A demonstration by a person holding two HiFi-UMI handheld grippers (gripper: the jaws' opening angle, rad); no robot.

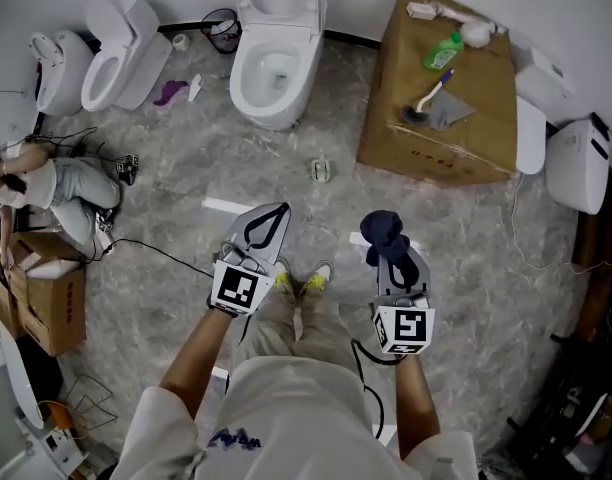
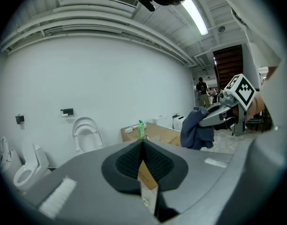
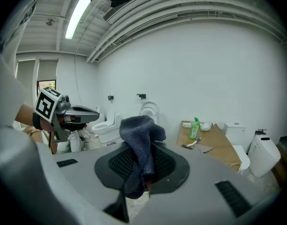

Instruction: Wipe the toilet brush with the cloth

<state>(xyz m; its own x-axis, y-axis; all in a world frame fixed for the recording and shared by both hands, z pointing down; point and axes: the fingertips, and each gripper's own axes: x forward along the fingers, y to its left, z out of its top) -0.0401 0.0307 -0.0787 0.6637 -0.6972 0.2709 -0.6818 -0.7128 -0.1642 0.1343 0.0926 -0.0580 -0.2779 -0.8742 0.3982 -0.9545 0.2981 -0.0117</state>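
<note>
- The toilet brush (image 1: 429,96) is lying on top of the cardboard box (image 1: 436,153), near the middle of its top face, with its dark head pointing toward the box's near edge and its pale-and-blue handle angling toward the far edge.
- No gripper is touching the brush; both are hanging over the floor (image 1: 186,168), well apart from the box.
- The cloth (image 3: 141,144), dark blue and bunched, is sitting clamped between the jaws of the right gripper (image 1: 396,263), with a rounded fold rising above the pads and a tail hanging below them.
- The left gripper (image 1: 271,223) is hovering just beside the right one; its jaws are pressing together at the tips with nothing between them.
- A grey flat piece (image 1: 451,113) is lying just beside the brush head.
- A green bottle (image 1: 443,51) is lying nearer the far edge of the box.
- A white long-handled tool (image 1: 451,23) with a round head is lying along the far edge.
- A white toilet (image 1: 276,58) is standing on the floor to the left of the box, and a second toilet (image 1: 126,53) is standing farther left.
- The person's shoes (image 1: 304,280) are showing between the two grippers.
- Another person (image 1: 56,188) is crouching at the left edge of the head view, beside a smaller box (image 1: 41,303).
</note>
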